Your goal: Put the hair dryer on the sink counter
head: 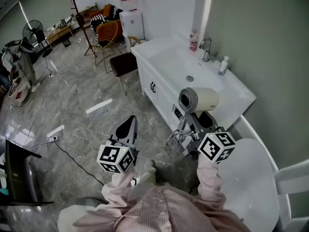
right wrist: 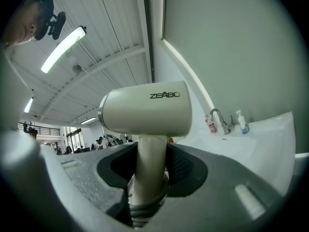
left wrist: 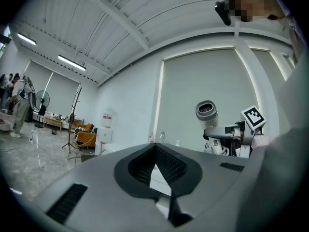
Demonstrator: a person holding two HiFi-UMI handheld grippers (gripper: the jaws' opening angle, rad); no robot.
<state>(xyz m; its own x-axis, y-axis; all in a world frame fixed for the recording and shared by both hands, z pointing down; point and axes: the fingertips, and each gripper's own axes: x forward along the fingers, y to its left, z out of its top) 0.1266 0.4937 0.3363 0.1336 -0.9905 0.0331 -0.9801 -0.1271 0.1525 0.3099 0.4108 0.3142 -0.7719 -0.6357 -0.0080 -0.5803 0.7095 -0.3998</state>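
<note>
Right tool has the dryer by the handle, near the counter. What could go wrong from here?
1. The cream plastic hair dryer sits top-heavy above the right tool, held by its handle alone; it could pivot or slip.
2. Its grey coiled cord hangs in loops and might snag the white sink counter edge.
3. Set too far in, it may slide into the basin or knock the small pump bottle.

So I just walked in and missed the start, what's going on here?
A person holds a claw in each hand. The right claw is clamped on the handle of a cream plastic hair dryer, held up near the white sink counter, not yet set down. The left claw is shut and empty.
</note>
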